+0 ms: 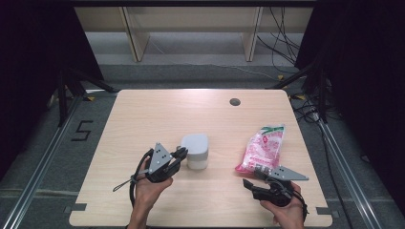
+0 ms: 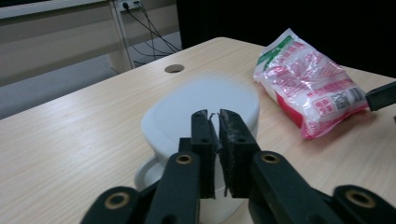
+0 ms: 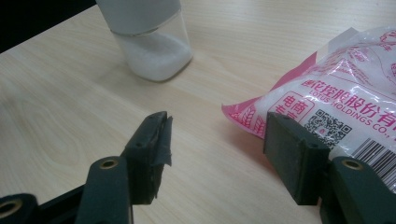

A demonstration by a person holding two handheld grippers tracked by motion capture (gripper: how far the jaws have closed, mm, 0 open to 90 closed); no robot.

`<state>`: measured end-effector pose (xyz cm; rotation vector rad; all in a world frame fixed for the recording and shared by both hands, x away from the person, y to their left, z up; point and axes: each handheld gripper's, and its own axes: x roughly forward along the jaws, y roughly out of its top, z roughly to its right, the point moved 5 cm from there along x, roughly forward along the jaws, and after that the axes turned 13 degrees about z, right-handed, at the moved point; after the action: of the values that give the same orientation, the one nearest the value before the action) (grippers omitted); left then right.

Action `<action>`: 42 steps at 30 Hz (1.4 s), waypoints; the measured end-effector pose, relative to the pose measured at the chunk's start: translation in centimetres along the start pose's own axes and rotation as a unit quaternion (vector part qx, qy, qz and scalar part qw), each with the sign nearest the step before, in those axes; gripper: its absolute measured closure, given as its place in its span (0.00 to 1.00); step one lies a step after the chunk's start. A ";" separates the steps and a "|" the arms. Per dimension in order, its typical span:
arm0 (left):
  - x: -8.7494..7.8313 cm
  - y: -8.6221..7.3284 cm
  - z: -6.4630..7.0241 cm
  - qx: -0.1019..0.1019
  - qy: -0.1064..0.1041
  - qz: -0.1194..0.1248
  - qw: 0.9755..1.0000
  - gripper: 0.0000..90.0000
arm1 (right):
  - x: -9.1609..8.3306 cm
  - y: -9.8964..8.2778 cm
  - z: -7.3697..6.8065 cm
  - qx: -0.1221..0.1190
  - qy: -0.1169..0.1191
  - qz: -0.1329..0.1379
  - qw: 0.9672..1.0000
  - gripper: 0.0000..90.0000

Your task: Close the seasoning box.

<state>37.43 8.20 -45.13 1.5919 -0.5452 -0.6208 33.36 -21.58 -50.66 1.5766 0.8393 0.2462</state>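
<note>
A white-lidded clear jar (image 1: 196, 150) with white grains in it stands upright mid-table; it also shows in the left gripper view (image 2: 205, 100) and the right gripper view (image 3: 149, 46). My left gripper (image 1: 182, 152) sits against the jar's left side, its jaws (image 2: 214, 116) a narrow slit apart over the lid, nothing between them. A pink-and-white printed bag (image 1: 262, 148) lies flat to the right (image 2: 308, 84). My right gripper (image 1: 252, 176) stands open at the bag's near corner (image 3: 355, 79), its jaws wide apart (image 3: 217, 130) and low over the table.
The wooden table (image 1: 157, 114) has a round cable hole (image 1: 234, 101) near its far edge. Beyond the table are a shelf frame (image 1: 191, 28) and loose cables on the floor (image 1: 282, 43). A tip of the right gripper shows at the left gripper view's right edge (image 2: 380, 95).
</note>
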 end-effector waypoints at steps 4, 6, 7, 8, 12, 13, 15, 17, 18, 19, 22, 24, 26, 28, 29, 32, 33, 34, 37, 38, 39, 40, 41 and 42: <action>-0.4 -0.1 0.2 -0.015 -0.017 0.009 1.000 0.74 | 0.0 0.1 0.0 -0.009 0.002 0.001 1.000 0.46; -0.6 -0.2 0.2 -0.018 -0.014 0.009 1.000 0.66 | 0.0 0.1 0.0 -0.011 0.002 0.001 1.000 0.46; -0.7 -0.3 0.3 -0.020 -0.014 0.010 1.000 0.62 | 0.0 0.1 0.0 -0.011 0.002 0.001 1.000 0.45; -0.8 -0.4 0.3 -0.024 -0.017 0.006 1.000 0.60 | 0.1 0.0 0.1 -0.016 0.002 0.004 1.000 0.45; -1.1 -0.8 0.6 -0.031 -0.016 -0.003 0.999 0.48 | 0.0 0.0 -0.2 -0.004 0.006 0.000 1.000 0.45; -1.1 -0.8 0.6 -0.029 -0.020 -0.002 0.999 0.47 | 0.1 0.0 -0.1 -0.009 0.008 0.002 1.000 0.45; -1.2 -0.9 0.9 -0.031 -0.023 0.000 0.999 0.44 | 0.1 0.0 -0.1 -0.017 0.002 0.003 1.000 0.45; -1.2 -1.2 1.0 -0.032 -0.033 -0.004 0.999 0.39 | 0.0 0.0 -0.2 -0.015 0.003 0.002 1.000 0.45; -1.3 -1.4 1.1 -0.039 -0.029 -0.012 0.999 0.37 | 0.0 0.0 -0.2 -0.016 0.007 0.000 1.000 0.45; -1.3 -1.6 1.2 -0.046 -0.029 -0.013 0.998 0.36 | -0.1 0.0 -0.2 -0.017 0.007 -0.005 1.000 0.44; -1.5 -2.0 1.5 -0.040 -0.034 -0.015 0.999 0.34 | 0.0 -0.1 -0.4 -0.011 0.009 -0.004 1.000 0.44; -1.7 -2.2 1.8 -0.043 -0.036 -0.017 0.998 0.32 | 0.0 -0.1 -0.5 -0.008 0.014 0.000 1.000 0.43; -1.8 -2.4 1.9 -0.042 -0.036 -0.018 0.998 0.31 | 0.0 -0.1 -0.8 -0.002 0.013 -0.001 1.000 0.43; -2.0 -2.5 2.1 -0.042 -0.037 -0.016 0.998 0.31 | 0.0 -0.1 -0.7 -0.015 0.018 -0.004 1.000 0.43; -2.0 -2.6 2.2 -0.039 -0.038 -0.017 0.998 0.31 | 0.0 -0.1 -0.7 -0.018 0.012 -0.003 1.000 0.42; -2.1 -2.9 2.6 -0.034 -0.041 -0.022 0.998 0.30 | 0.0 -0.2 -0.9 -0.012 0.015 -0.002 1.000 0.42; -2.1 -3.0 2.8 -0.038 -0.045 -0.019 0.998 0.30 | 0.0 -0.2 -0.9 -0.019 0.017 -0.002 1.000 0.42; -2.1 -3.2 3.0 -0.034 -0.045 -0.022 0.998 0.30 | 0.1 -0.4 -1.2 -0.007 0.015 -0.006 1.000 0.42; -2.0 -3.4 3.4 -0.033 -0.051 -0.022 0.998 0.30 | 0.2 -0.3 -1.2 -0.025 0.028 -0.002 0.999 0.42; -2.0 -3.6 3.6 -0.036 -0.050 -0.024 0.998 0.30 | 0.2 -0.4 -1.2 -0.027 0.023 -0.005 0.999 0.42; -2.0 -3.7 3.7 -0.039 -0.051 -0.023 0.998 0.29 | 0.1 -0.4 -1.2 -0.029 0.020 -0.010 0.999 0.42; -2.0 -3.8 3.8 -0.037 -0.052 -0.025 0.998 0.29 | 0.1 -0.4 -1.4 -0.022 0.027 -0.009 0.999 0.42; -2.0 -4.0 3.9 -0.041 -0.053 -0.026 0.997 0.29 | 0.0 -0.4 -1.3 -0.028 0.026 -0.007 0.999 0.41; -2.0 -4.1 3.9 -0.033 -0.052 -0.030 0.998 0.29 | 0.1 -0.5 -1.5 -0.020 0.028 -0.008 0.999 0.41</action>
<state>33.32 7.12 -49.33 1.5244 -0.5495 -0.7624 32.36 -20.37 -50.83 1.5309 0.8843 0.2951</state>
